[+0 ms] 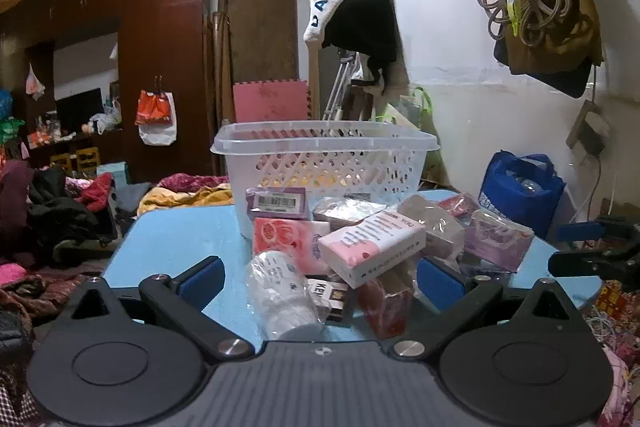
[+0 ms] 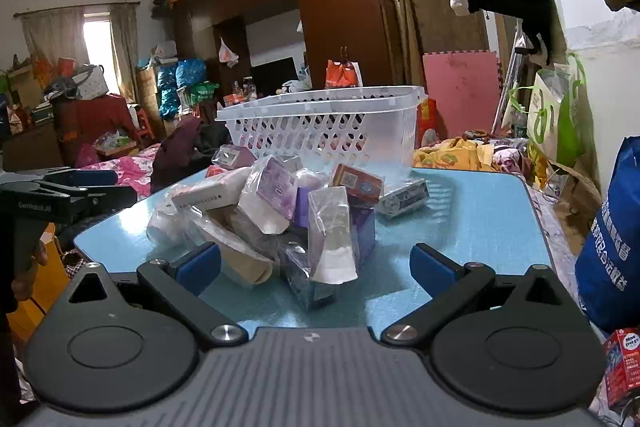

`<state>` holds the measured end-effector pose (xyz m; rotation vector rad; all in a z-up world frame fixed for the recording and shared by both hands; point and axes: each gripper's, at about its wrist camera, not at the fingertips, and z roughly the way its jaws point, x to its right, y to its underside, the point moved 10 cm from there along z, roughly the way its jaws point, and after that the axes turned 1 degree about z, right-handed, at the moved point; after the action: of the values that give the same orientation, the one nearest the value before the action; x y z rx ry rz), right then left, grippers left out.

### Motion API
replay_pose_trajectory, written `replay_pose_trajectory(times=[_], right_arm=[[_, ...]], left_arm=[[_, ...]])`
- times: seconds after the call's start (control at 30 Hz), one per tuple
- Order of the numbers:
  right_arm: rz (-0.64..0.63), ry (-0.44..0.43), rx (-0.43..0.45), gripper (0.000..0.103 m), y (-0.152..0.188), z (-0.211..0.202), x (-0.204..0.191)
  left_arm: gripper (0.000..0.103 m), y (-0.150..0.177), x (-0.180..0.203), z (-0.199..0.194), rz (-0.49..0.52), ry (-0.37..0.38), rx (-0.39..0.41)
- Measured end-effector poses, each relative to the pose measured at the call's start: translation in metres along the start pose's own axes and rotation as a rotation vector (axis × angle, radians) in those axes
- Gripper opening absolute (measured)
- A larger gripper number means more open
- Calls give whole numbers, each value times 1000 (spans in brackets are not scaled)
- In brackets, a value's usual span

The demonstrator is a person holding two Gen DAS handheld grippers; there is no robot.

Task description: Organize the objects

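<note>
A pile of small packaged goods lies on a blue table (image 1: 168,239) in front of a white lattice basket (image 1: 324,163). In the left wrist view my left gripper (image 1: 320,277) is open, its blue pads on either side of a white wrapped roll (image 1: 280,295) and a pink and white box (image 1: 372,245). In the right wrist view my right gripper (image 2: 316,267) is open near the table's front edge, just before a clear plastic packet (image 2: 332,239) and a purple box (image 2: 276,191). The basket (image 2: 328,131) stands behind the pile. It looks empty.
A blue shopping bag (image 1: 520,191) stands right of the table. Clothes and bedding (image 1: 60,211) crowd the floor to the left. Bags and coiled rope (image 1: 536,7) hang on the right wall. My right gripper shows at the right edge of the left wrist view (image 1: 596,247).
</note>
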<state>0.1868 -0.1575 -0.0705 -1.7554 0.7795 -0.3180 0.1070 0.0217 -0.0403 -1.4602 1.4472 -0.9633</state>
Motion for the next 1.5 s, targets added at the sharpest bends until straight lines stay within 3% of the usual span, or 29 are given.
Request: replay_pose_trajectory(times=[1.5], right_arm=[[-17,10,-15,103,0,-1,0]], left_arm=[[103,5,2,4,4,-1,-19]])
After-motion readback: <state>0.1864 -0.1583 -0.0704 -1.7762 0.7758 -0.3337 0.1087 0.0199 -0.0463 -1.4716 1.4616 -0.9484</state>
